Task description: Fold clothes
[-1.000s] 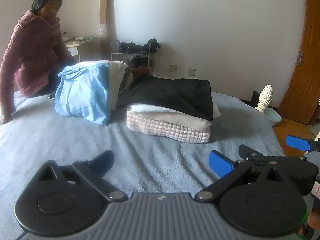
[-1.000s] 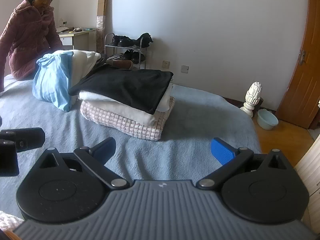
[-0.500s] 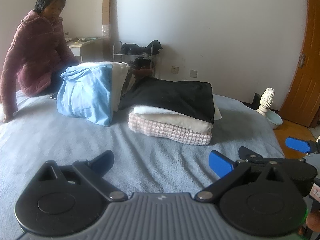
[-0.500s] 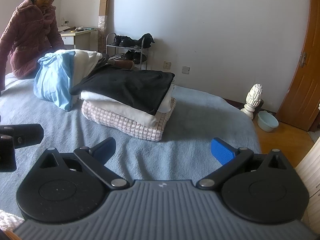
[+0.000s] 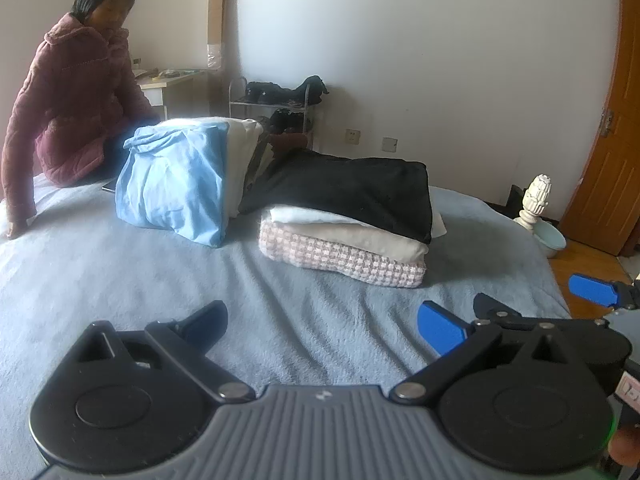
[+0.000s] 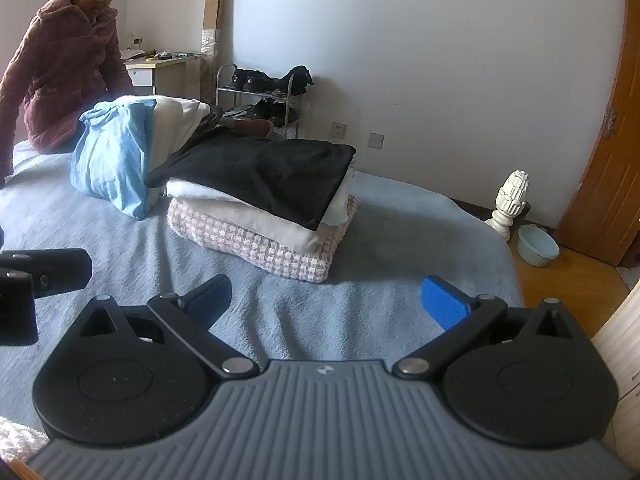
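Bed (image 5: 120, 280), half-hidden pile (image 5: 256, 160) behind stack (image 5: 344, 224)

Right gripper (image 6: 326, 300), blue-padded fingers spread wide, nothing between them, above grey-blue fleece bedspread (image 6: 392, 232). Ahead: folded stack, black garment (image 6: 264, 174) over cream layer over pink checked blanket (image 6: 256, 244). Light blue bundle (image 6: 110, 160) alongside, touching.

Blue-grey bed (image 5: 120, 280) carries folded stack (image 5: 348, 224), blue bundle (image 5: 172, 188), seated woman (image 5: 76, 108).
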